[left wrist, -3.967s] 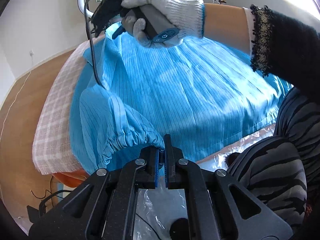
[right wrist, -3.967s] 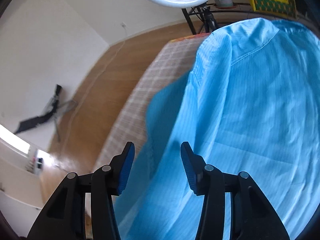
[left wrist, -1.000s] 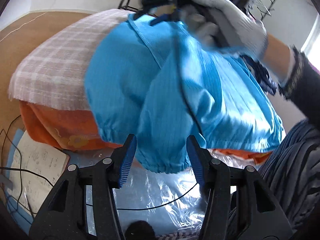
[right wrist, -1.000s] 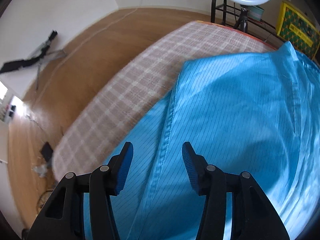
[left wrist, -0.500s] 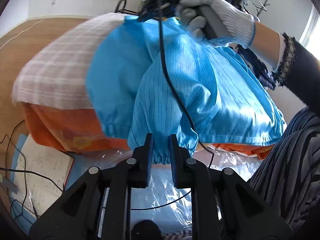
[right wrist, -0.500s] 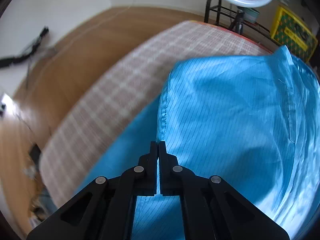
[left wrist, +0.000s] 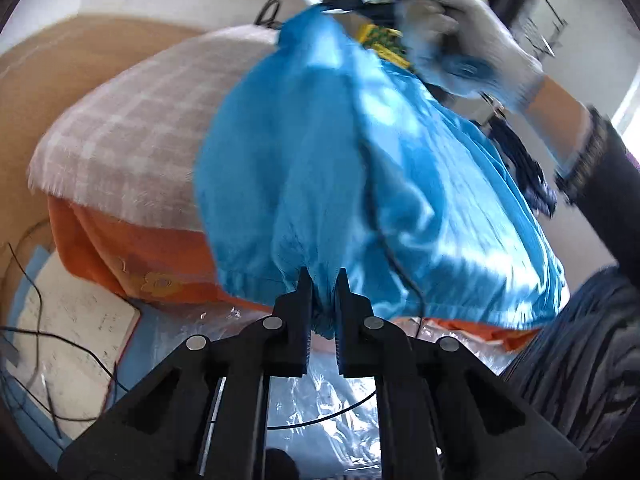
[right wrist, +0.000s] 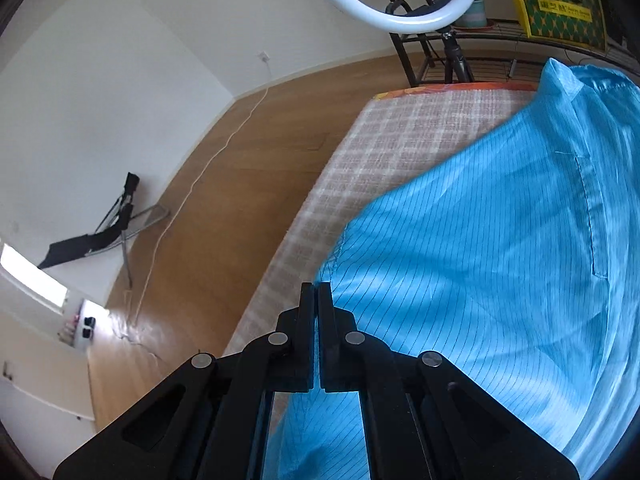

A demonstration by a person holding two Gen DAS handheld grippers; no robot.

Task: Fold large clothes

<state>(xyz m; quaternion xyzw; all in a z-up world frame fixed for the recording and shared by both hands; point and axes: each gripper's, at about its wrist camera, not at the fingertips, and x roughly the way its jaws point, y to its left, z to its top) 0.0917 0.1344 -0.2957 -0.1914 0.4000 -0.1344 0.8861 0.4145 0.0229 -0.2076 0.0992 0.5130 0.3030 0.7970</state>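
A large shiny blue pinstriped garment point(left wrist: 380, 184) lies over a table covered with a checked cloth point(left wrist: 132, 144). My left gripper point(left wrist: 322, 292) is shut on the garment's gathered elastic cuff at the near edge. In the right wrist view my right gripper point(right wrist: 318, 300) is shut on a seamed edge of the blue garment point(right wrist: 500, 260), held above the checked cloth point(right wrist: 384, 148). The gloved right hand point(left wrist: 472, 40) with its gripper shows at the top of the left wrist view, lifting the garment.
An orange cloth point(left wrist: 132, 248) hangs under the checked cloth. Clear plastic point(left wrist: 320, 392), papers and black cables point(left wrist: 36, 332) lie on the floor below. A ring light point(right wrist: 396, 0), a black rack and a yellow box point(right wrist: 556, 0) stand behind the table. Wooden floor point(right wrist: 224, 216) lies left.
Both grippers were open a second ago and then shut on the garment. Since half a second ago the right gripper has risen, lifting the fabric; the left still holds the cuff.
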